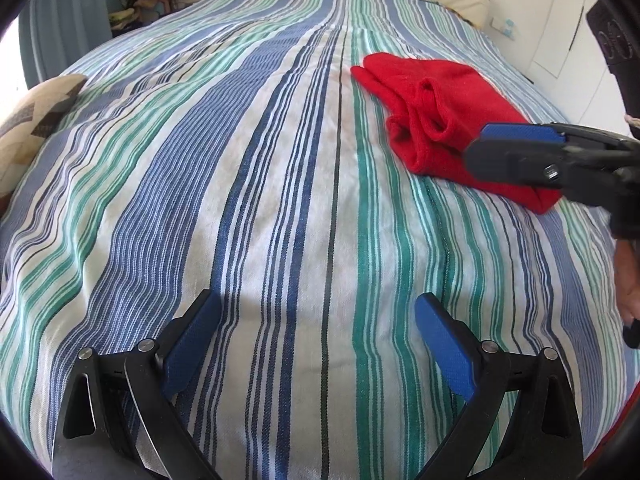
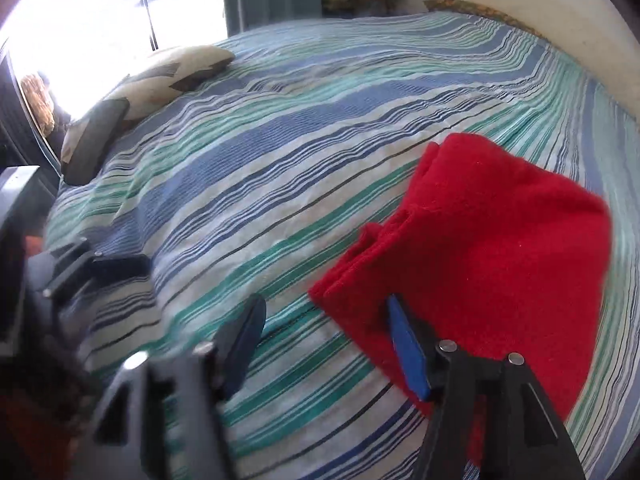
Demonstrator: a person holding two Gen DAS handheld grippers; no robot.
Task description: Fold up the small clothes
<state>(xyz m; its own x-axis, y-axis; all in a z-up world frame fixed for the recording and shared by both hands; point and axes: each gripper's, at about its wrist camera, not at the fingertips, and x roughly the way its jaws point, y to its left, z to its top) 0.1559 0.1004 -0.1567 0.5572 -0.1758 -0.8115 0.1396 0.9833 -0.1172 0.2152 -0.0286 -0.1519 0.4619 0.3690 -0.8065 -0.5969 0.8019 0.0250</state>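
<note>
From my left wrist camera, the left gripper (image 1: 318, 320) hangs over the blue, green and white striped bedspread (image 1: 256, 184), its 2 blue-padded fingers (image 1: 192, 344) spread wide with nothing but bare cloth between them. The red fleecy folded garment (image 1: 436, 120) lies on the bedspread up and to the right of this gripper, well apart from it, with a rolled opening showing on its near side. The right gripper (image 1: 516, 148) reaches in from the right edge at the garment's near right corner; seen side-on here, I cannot tell from this view how wide it stands. A cream and brown patterned pillow (image 1: 36, 120) sits at the bedspread's left edge, far from the garment.

From my right wrist camera, the right gripper (image 2: 326, 332) is wide apart: its right finger (image 2: 408, 348) rests over the garment's (image 2: 500, 240) near edge, while the left finger, blurred, sits over bare bedspread (image 2: 280, 140) just left of the garment. Nothing is clamped. The left gripper (image 2: 100, 268) shows dimly far left of the garment, and the pillow (image 2: 160, 80) lies beyond it.
</note>
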